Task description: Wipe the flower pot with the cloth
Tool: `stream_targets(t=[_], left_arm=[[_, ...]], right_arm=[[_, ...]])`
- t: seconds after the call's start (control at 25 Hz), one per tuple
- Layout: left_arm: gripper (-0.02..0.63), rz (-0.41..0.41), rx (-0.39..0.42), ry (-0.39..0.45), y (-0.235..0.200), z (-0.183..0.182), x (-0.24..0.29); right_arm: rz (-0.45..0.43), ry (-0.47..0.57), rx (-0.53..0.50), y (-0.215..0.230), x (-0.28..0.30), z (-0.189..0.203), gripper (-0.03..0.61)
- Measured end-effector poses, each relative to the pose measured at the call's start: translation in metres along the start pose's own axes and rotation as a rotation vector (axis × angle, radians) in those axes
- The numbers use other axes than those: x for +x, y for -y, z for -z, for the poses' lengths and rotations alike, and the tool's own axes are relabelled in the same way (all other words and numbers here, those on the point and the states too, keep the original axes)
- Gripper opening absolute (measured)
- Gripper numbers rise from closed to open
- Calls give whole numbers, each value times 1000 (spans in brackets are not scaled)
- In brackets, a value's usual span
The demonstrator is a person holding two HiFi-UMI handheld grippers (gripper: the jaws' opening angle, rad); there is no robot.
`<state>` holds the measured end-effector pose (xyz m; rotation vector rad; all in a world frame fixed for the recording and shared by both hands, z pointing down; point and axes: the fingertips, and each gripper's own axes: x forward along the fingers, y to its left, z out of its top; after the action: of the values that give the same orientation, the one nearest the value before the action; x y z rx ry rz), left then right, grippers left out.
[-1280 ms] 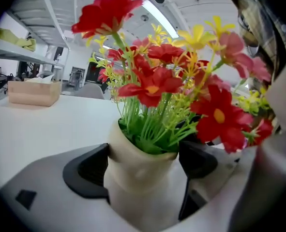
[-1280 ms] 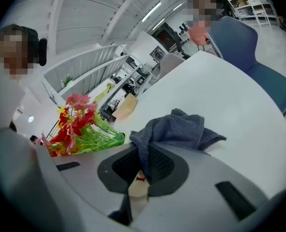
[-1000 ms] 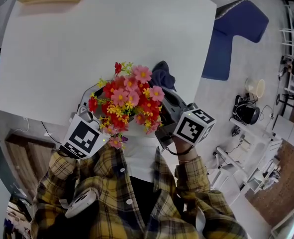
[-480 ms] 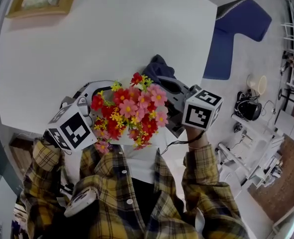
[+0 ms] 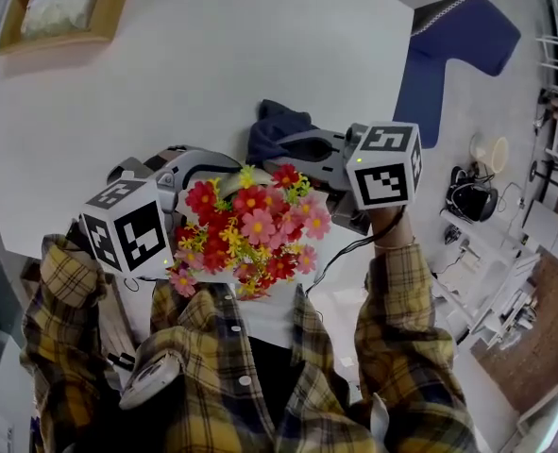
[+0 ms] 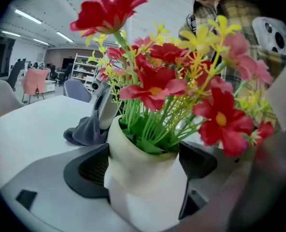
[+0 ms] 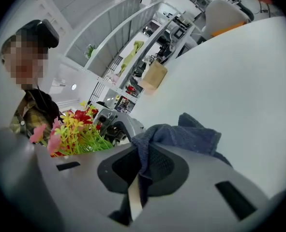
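A cream flower pot [image 6: 143, 182] full of red, pink and yellow artificial flowers [image 5: 252, 226] is clamped between the jaws of my left gripper [image 6: 142, 167], held up off the white table [image 5: 194, 74]. Only a sliver of the pot's rim [image 5: 229, 174] shows in the head view, under the blooms. My right gripper [image 7: 139, 170] is shut on a dark blue cloth [image 7: 181, 137], which bunches out past its tips. In the head view the cloth [image 5: 277, 125] hangs just behind the flowers, with the right gripper [image 5: 288, 147] to the pot's right.
A wooden tray [image 5: 61, 12] holding a pale bundle lies at the table's far left corner. A blue chair [image 5: 448, 50] stands beyond the table's right edge. The person's plaid sleeves [image 5: 392, 319] fill the lower head view.
Both grippers have shifted: the left one with the pot moved left and nearer the body, the right one with the cloth rose and came round behind the flowers.
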<state>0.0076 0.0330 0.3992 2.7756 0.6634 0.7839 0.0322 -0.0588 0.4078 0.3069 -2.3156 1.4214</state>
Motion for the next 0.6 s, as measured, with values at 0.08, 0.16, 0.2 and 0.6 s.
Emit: stream_targets(t=[0.08,0.16,0.2,0.6], left_arm=[[443,19,13,-8,2,-1,2],[443,23,16,-10,10,-3,1],[443,21,12,-8,14,-6,-2],[442,-73,-82,30,13,6,9]], right_arm=[[-24,-33,-16,-3,4,2,11],[-41,-60,-29,-13,8,4,12],[-47,-67,-34,-18,9,3,11],[33,24,-45,-7,-7,12,11]])
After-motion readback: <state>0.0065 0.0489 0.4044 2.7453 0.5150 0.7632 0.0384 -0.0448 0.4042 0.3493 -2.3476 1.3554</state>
